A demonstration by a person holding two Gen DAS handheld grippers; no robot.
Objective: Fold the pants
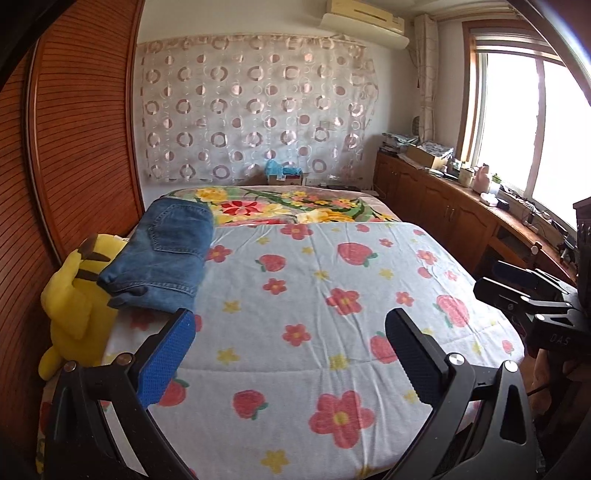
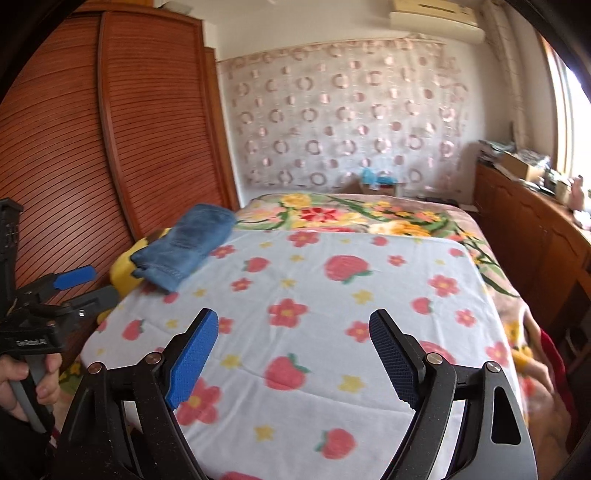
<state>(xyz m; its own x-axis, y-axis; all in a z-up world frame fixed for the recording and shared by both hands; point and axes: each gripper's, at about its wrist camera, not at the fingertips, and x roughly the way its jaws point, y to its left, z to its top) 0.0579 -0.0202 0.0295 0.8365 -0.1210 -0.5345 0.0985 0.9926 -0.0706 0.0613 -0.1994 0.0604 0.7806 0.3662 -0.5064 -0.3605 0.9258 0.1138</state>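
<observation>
Pants (image 1: pixel 162 254): blue denim, folded into a compact stack, back pocket facing up, lying at the left edge of the bed.

Left gripper (image 1: pixel 291 354): nearest item in the left wrist view. Jaws spread wide, nothing between them; only the sheet (image 1: pixel 332 295) shows in the gap. One blue pad, one dark pad. The pants lie ahead and to the left of it, the folded end just beyond the blue pad's tip, apart from it.

Right gripper (image 2: pixel 293 354): jaws spread wide, empty, hovering over the near part of the sheet. The pants lie well ahead and to the left of it, well apart. The left gripper shows at this view's left edge, with a hand (image 2: pixel 26 384) on its grey handle.

Sheet: white, printed with red strawberries, pink flowers and yellow stars, covering the near part of the bed, lightly creased.

Plush toy (image 1: pixel 77 306): yellow, wedged at the left bed edge beside the wardrobe (image 1: pixel 74 147); the pants rest partly against or on it.

Blanket (image 1: pixel 295 206): floral, red and yellow on green, beyond the sheet at the far end of the bed.

Wardrobe: reddish slatted wood, along the left.

Cabinet (image 1: pixel 443 206): low, wooden, along the right under the window (image 1: pixel 517 122), top cluttered with small items.

Curtain (image 1: pixel 255 107): sheer, ring pattern, hung on the far wall.

Air conditioner (image 1: pixel 365 22): wall-mounted, above the curtain.
</observation>
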